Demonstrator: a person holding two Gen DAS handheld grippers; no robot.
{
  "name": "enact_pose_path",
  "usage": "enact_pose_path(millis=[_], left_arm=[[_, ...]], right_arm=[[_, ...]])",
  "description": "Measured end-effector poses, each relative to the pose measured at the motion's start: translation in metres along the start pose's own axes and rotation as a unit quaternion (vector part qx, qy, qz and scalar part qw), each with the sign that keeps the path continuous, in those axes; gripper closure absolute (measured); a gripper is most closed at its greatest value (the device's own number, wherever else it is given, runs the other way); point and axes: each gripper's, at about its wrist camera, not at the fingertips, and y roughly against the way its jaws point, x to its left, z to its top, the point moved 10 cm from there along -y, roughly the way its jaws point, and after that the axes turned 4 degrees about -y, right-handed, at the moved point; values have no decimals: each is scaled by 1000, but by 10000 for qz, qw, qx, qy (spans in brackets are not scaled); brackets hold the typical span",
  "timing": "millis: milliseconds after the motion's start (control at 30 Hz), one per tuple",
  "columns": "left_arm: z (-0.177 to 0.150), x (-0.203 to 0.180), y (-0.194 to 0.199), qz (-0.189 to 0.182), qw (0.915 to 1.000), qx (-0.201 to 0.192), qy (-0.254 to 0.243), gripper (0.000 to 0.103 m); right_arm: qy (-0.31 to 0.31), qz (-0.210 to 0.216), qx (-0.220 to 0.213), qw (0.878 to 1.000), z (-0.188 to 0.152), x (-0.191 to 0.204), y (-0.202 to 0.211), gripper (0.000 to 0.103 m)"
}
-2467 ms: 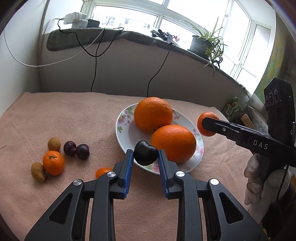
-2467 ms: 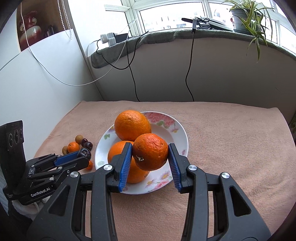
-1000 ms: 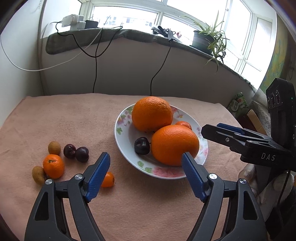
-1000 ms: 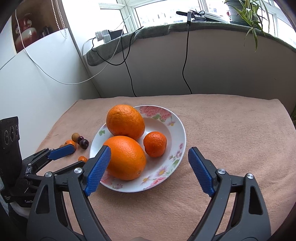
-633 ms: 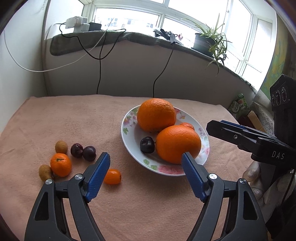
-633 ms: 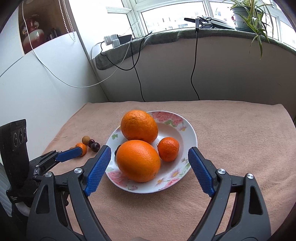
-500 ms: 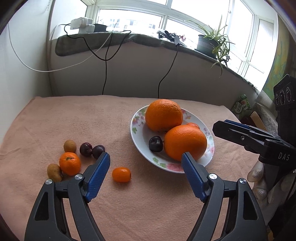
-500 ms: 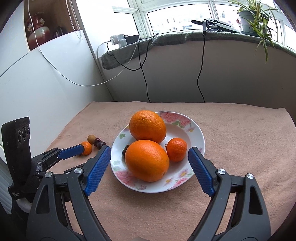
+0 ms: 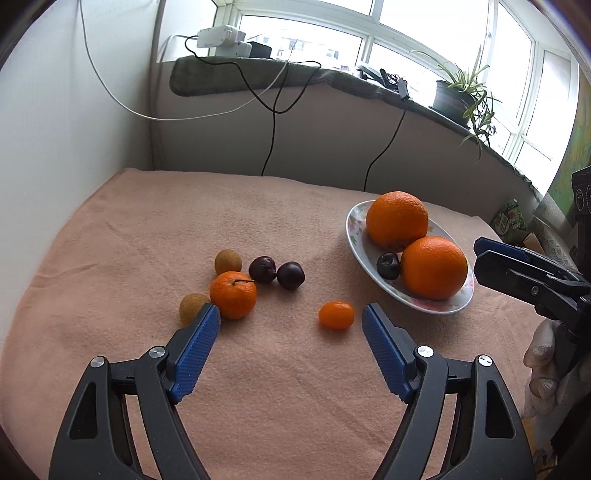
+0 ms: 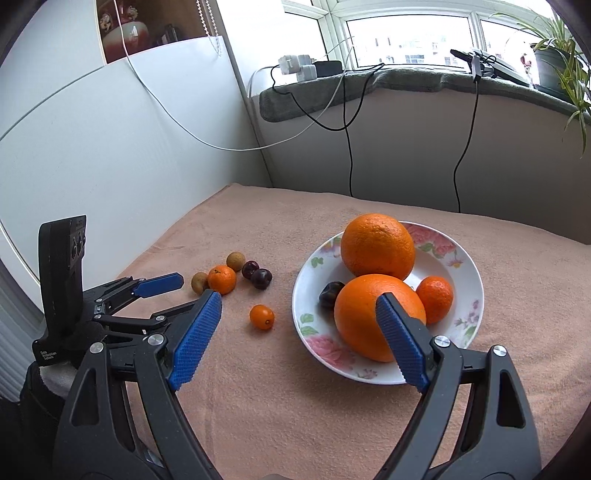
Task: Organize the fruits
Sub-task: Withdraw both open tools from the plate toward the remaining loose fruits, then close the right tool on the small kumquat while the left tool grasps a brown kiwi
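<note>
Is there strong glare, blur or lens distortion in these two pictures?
Left wrist view: the windows are overexposed, the fruits sharp, and the wall edges bend from fisheye distortion. Right wrist view: the same curved edges, dark corners, soft daylight on the plate, faint shadows.

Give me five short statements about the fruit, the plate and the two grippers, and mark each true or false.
1. The plate holds two large oranges. True.
2. A dark cherry lies on the plate. True.
3. The left gripper grips the kumquat. False: its jaws stand open and empty, and the kumquat lies on the cloth.
4. Every fruit is on the plate. False: six lie on the cloth.
5. The right gripper is open. True.
</note>
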Motion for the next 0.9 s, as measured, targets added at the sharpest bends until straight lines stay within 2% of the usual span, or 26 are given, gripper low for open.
enact_pose_path(millis=[133, 300, 400, 467, 533, 700, 900], left_arm=[[-9, 22, 1, 146, 9998, 63, 131, 24], [-20, 45, 1, 217, 9990, 118, 369, 24], [-23, 52, 1, 211, 9988, 139, 419, 26], [-23, 56, 1, 185, 9987, 133, 446, 26], [-24, 60, 1, 111, 9985, 151, 512, 35], [-24, 64, -3, 4, 9983, 203, 538, 43], [-25, 65, -7, -57, 9985, 253, 479, 45]], right_arm=[[150, 197, 171, 9995, -12, 23, -11, 18], [405, 99, 522, 9978, -32, 39, -33, 36], [301, 51, 715, 9970, -42, 38, -45, 48], [193, 24, 802, 9966, -46, 36, -51, 51], [143, -5, 849, 9963, -49, 36, -56, 52], [208, -166, 912, 9955, -50, 38, -67, 57], [138, -361, 971, 9945, -46, 31, -80, 61]])
